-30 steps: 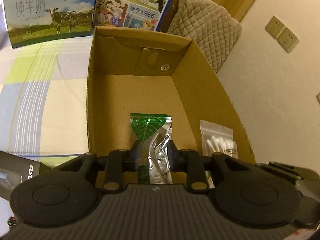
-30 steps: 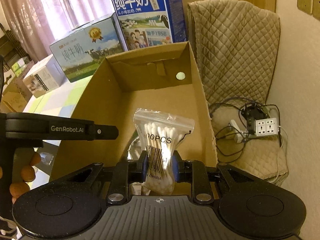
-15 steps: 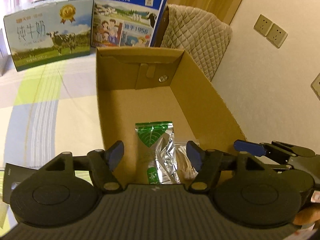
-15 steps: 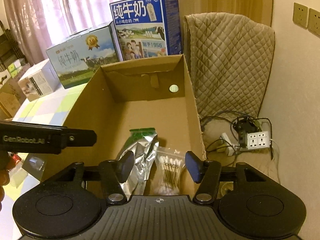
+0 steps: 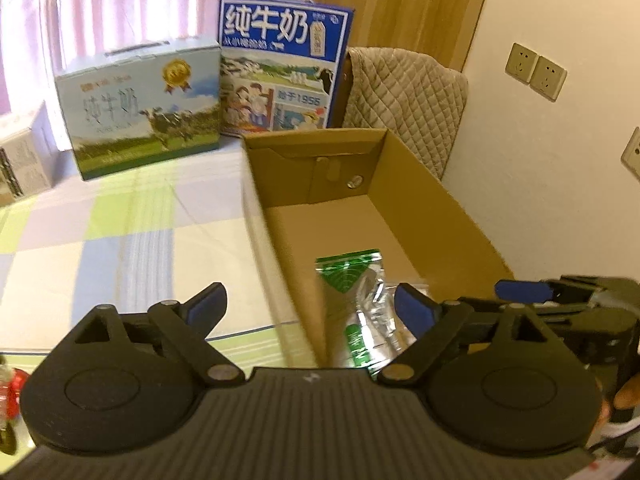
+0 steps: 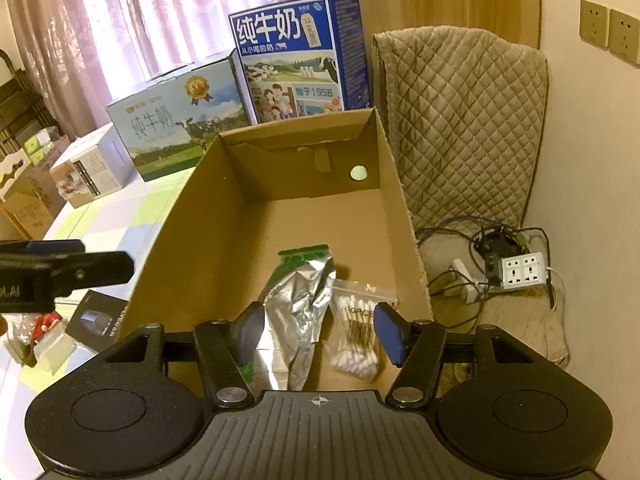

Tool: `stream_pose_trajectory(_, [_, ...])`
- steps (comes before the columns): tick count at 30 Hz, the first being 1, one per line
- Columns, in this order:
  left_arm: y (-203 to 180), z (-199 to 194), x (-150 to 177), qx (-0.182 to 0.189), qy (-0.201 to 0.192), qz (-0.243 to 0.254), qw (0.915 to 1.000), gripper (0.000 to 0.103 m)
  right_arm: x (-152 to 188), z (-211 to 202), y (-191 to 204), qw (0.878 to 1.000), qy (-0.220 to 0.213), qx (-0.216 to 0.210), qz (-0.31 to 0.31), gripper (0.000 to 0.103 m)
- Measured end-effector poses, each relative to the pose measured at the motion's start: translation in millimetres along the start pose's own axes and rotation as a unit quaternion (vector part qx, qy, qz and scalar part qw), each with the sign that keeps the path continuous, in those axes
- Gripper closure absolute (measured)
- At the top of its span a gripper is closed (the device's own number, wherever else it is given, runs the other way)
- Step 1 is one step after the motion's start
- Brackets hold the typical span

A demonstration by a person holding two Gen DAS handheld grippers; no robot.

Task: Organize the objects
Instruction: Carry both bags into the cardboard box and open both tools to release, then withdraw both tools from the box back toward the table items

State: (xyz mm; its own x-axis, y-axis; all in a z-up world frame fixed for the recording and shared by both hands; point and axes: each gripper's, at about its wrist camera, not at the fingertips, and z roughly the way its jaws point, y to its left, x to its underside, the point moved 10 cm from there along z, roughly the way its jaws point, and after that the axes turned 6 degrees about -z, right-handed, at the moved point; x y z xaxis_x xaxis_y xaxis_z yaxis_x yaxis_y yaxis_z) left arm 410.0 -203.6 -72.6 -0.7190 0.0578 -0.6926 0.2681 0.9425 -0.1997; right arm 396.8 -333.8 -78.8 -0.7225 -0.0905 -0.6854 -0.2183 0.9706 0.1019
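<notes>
An open cardboard box (image 6: pixel 400 216) (image 5: pixel 452 216) stands on the checked tablecloth. Inside it, near the front, lie a silver foil pouch with a green top (image 6: pixel 298 300) (image 5: pixel 352 292) and a clear bag of cotton swabs (image 6: pixel 356 336) to its right. My right gripper (image 6: pixel 318 334) hangs open above the box's near end, with nothing between its fingers. My left gripper (image 5: pixel 312 308) is open too, over the box's left wall, empty. Each gripper shows at the edge of the other's view.
Two milk cartons (image 6: pixel 180 120) (image 6: pixel 300 60) stand behind the box. A quilted chair (image 6: pixel 464 120) with a power strip and cables (image 6: pixel 520 272) is on the right. A black packet (image 6: pixel 96 318) and small items (image 6: pixel 40 340) lie left of the box.
Both grippers opened and let go: the foil pouch and the swab bag now lie in the box. Both grippers have pulled back and up; the left one shifted leftward.
</notes>
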Motion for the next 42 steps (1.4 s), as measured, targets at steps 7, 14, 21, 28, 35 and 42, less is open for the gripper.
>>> stream_pose_trajectory(7, [18,-29,5,-0.006,-0.03,0.02,0.9994,0.005,-2,-15,19,1.0,-0.015,0.002,-0.003,0.045])
stream_pose_trajectory(14, [42,-53,9,0.006,-0.049,0.031,0.9983,0.001,0,-27,42,0.999,-0.025,0.021,-0.002,0.045])
stream_pose_trajectory(21, [82,-77,13,0.011,-0.057,0.033,0.9978,0.001,-1,-36,77,0.999,-0.032,0.028,-0.001,0.045])
stream_pose_trajectory(28, [134,-94,11,0.003,-0.058,0.023,0.998,0.001,-6,-36,118,0.999,-0.04,0.027,-0.001,0.044])
stream_pose_trajectory(35, [179,-105,17,-0.019,-0.052,0.023,0.9982,0.001,-9,-31,156,0.999,-0.043,0.018,-0.004,0.044])
stream_pose_trajectory(42, [224,-114,29,-0.041,-0.036,0.01,0.9985,0.001,-1,-21,195,0.999,-0.042,-0.005,-0.006,0.044])
